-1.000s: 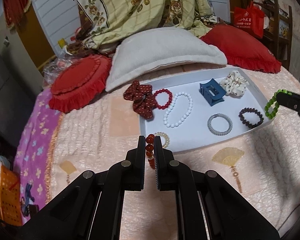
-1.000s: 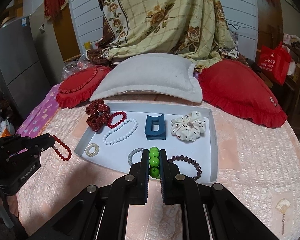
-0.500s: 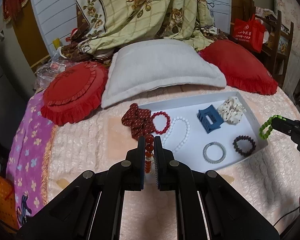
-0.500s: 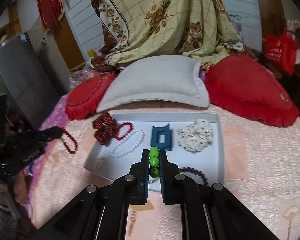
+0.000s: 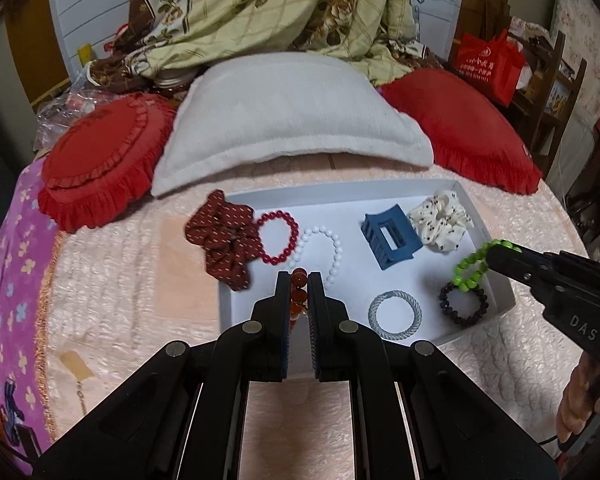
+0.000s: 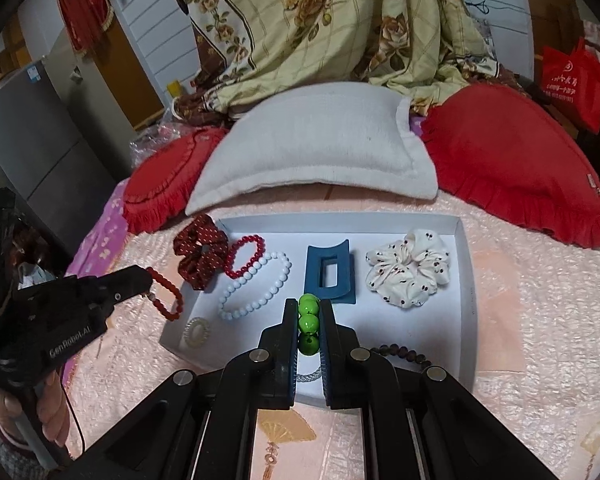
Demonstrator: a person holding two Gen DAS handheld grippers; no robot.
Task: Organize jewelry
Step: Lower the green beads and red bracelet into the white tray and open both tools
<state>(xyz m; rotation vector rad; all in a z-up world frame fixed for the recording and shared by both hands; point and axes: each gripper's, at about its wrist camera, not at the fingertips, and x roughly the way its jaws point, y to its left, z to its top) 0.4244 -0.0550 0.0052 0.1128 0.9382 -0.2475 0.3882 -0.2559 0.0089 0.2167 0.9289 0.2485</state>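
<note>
A white tray [image 5: 496,300] lies on the bed with a dark red scrunchie [image 5: 224,236], a red bead bracelet [image 5: 278,236], a white bead bracelet [image 5: 320,252], a blue hair claw [image 5: 390,242], a white spotted scrunchie [image 5: 440,220], a grey ring [image 5: 395,314] and a dark bead bracelet [image 5: 462,306]. My left gripper [image 5: 299,284] is shut on an orange-red bead bracelet [image 6: 166,292], held over the tray's near left part. My right gripper [image 6: 309,308] is shut on a green bead bracelet [image 5: 474,266], held over the tray's near right part. A small pearl ring [image 6: 197,332] lies in the tray's near left corner.
A grey pillow [image 5: 288,116] and two red cushions [image 5: 100,160] [image 5: 460,128] lie behind the tray. A floral quilt [image 5: 268,8] is heaped at the back. A red bag [image 5: 486,64] sits at the far right. The bed's edge runs along the left.
Both grippers have come in closer over the tray, each still holding its bracelet. The right gripper with the green bracelet now hangs over the dark bead bracelet.
</note>
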